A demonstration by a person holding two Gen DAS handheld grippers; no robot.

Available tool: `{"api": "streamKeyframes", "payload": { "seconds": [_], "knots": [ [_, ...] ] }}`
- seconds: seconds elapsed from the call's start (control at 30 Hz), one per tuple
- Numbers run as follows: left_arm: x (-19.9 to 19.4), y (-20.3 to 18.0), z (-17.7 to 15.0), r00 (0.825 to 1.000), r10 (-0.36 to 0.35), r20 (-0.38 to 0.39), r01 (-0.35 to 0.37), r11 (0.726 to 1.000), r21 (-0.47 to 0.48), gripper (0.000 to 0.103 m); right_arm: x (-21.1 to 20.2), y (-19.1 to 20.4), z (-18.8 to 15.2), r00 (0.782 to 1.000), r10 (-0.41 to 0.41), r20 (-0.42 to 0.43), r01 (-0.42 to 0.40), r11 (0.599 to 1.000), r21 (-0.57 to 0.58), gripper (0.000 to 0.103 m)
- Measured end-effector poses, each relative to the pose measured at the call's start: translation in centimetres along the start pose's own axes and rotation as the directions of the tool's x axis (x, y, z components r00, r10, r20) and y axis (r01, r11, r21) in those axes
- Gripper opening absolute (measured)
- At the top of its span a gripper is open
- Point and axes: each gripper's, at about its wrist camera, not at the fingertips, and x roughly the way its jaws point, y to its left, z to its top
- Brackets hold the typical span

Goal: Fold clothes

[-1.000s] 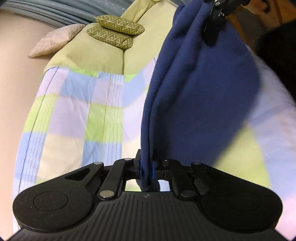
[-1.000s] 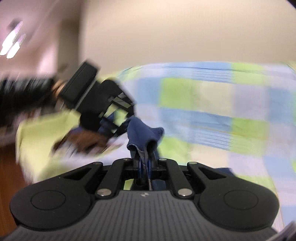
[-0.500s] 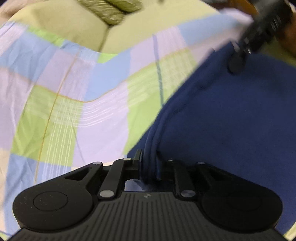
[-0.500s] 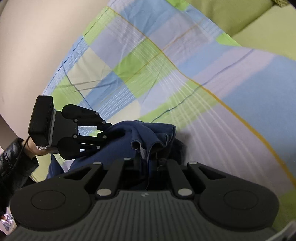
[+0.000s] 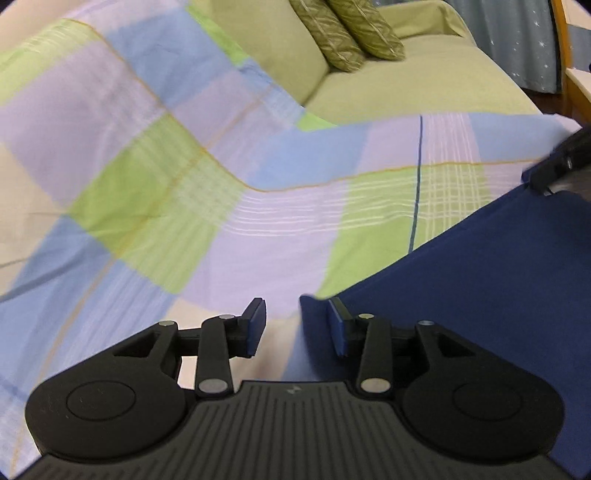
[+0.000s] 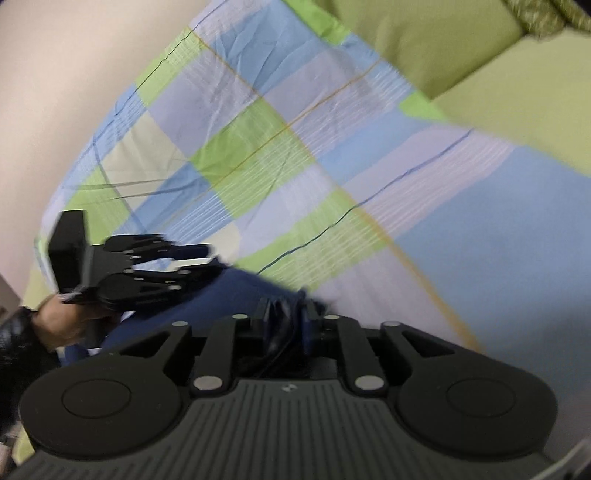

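Navy cloth [image 5: 491, 266] flat on checked sheet [image 5: 184, 192]; left claw [image 5: 297, 326] agape.

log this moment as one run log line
stage: laying out | left gripper: open, released | right gripper: shut on navy garment | garment: flat on checked bedspread

I see a checked bedsheet [image 5: 229, 206] in lilac, blue and green. Beyond it sit two olive patterned cushions [image 5: 347, 33] on a plain green cover [image 5: 424, 85].
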Motion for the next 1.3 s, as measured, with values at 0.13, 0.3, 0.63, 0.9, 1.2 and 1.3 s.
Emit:
{"api": "streamKeyframes", "payload": {
  "seconds": [0.13, 0.3, 0.63, 0.9, 1.2, 1.3],
  "knots": [
    [-5.9, -0.7, -2.9, 0.998, 0.066, 0.008, -0.066, 0.995, 0.073, 0.049, -3.9, 3.3, 0.5, 0.999, -0.014, 0.039, 0.018, 0.992, -0.125, 0.018],
    [-13.0, -6.1, -9.2, 0.996, 0.074, 0.058, -0.089, 0.94, 0.331, 0.052, -7.7, 11.1, -2.4, 1.0, 0.0, -0.014, -0.006, 0.905, -0.425, 0.038],
    [-11.2, -13.6, -13.9, 0.97, 0.129, 0.207, -0.236, 0.71, 0.664, 0.059, -2.8, 25.7, -16.6, 0.979, -0.187, -0.078, -0.017, 0.306, -0.952, 0.055],
    [-9.5, -12.5, -14.3, 0.976, 0.067, 0.21, -0.195, 0.705, 0.681, 0.068, 1.1, 25.2, -17.5, 0.947, -0.321, 0.031, 0.067, 0.104, -0.992, 0.056],
    [-7.2, -12.4, -13.8, 0.966, 0.08, 0.248, -0.239, 0.648, 0.723, 0.075, 3.5, 24.6, -18.3, 0.922, -0.388, 0.023, 0.024, -0.001, -1.0, 0.069],
    [-6.1, -12.0, -13.3, 0.966, 0.064, 0.251, -0.231, 0.65, 0.724, 0.076, 4.2, 24.0, -18.4, 0.914, -0.404, 0.032, 0.02, -0.035, -0.999, 0.069]
  ]
}}
